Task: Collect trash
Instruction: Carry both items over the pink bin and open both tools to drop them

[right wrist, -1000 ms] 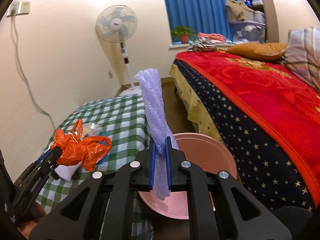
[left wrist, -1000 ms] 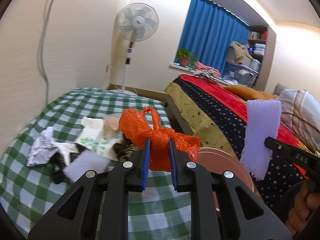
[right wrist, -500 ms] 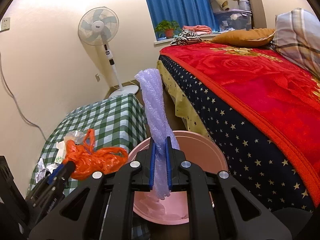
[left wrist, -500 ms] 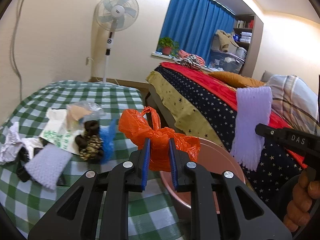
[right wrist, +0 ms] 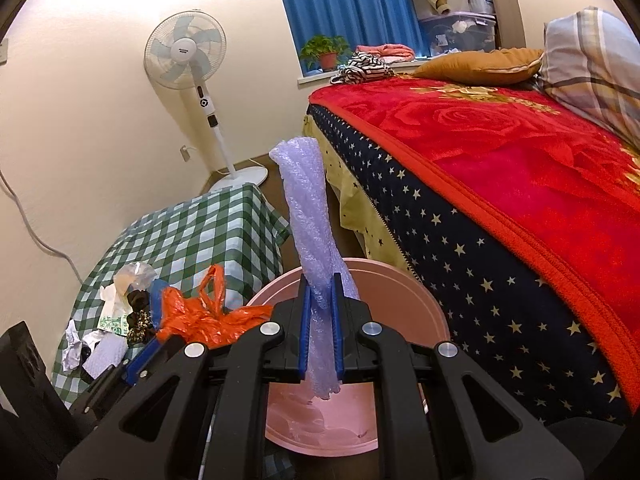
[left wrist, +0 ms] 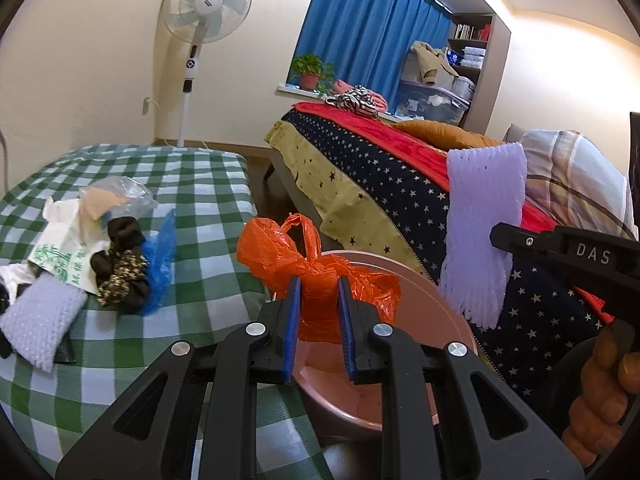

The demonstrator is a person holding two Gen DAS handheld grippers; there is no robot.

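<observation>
Both grippers are loaded and over the bin, release not yet done. Left gripper [left wrist: 318, 312] has its blue pads clamped on a crumpled orange plastic bag [left wrist: 316, 276], held just above the near rim of the round pink plastic bin [left wrist: 432, 316]. Right gripper [right wrist: 320, 320] has its pads pinched tight on a strip of pale lilac foam netting [right wrist: 310, 224], which stands up between the fingers w/ its lower end hanging over the bin's mouth. Bin interior looks mostly bare; a few pale scraps at the bottom, can't tell what.

Left to do, by my read: drop both pieces, then go back for the rest. On the table w/ green-and-white checked cloth [left wrist: 192, 184] there's a pile: a clear plastic bag [left wrist: 116, 196], a white printed paper bag [left wrist: 60, 240], a dark speckled fabric lump [left wrist: 120, 276], a blue plastic scrap [left wrist: 160, 264], a 2nd lilac foam pad [left wrist: 36, 320], some crumpled white paper [right wrist: 74, 344].

Room: bedroom. Bin sits on the floor btw the table and a bed w/ red floral blanket [right wrist: 520, 152] over a navy star-print cover. White pedestal fan [left wrist: 204, 0] by the cream wall, blue curtain [left wrist: 360, 28] behind a potted plant [left wrist: 312, 70].
</observation>
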